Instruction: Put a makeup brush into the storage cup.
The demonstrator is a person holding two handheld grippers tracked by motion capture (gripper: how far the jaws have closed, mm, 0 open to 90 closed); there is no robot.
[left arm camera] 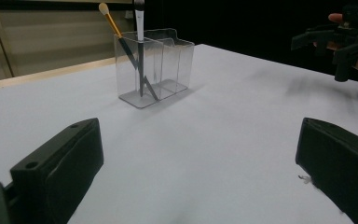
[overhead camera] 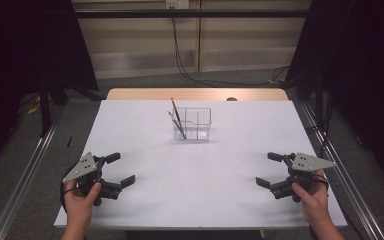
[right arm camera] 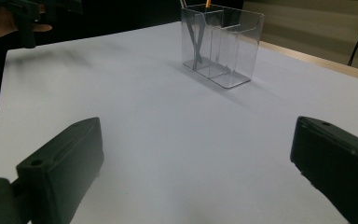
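A clear plastic organiser (overhead camera: pixel 192 124) (left arm camera: pixel 154 65) (right arm camera: pixel 223 44) with compartments stands at the back middle of the white table (overhead camera: pixel 195 175). Two makeup brushes (overhead camera: pixel 177 117) (left arm camera: pixel 137 44) lean in its left compartment, one with a gold-orange handle, one dark. My left gripper (overhead camera: pixel 120 170) (left arm camera: pixel 196 172) is held open near the front left edge, nothing between its jaws. My right gripper (overhead camera: pixel 269 170) (right arm camera: pixel 196 172) is held open near the front right edge, also empty. Both point inward, well short of the organiser.
The table's wooden back edge (overhead camera: pixel 195 94) shows behind the white sheet. Metal rails (overhead camera: pixel 25 170) run along both sides on the floor. Cables (overhead camera: pixel 190 75) hang down the rear wall.
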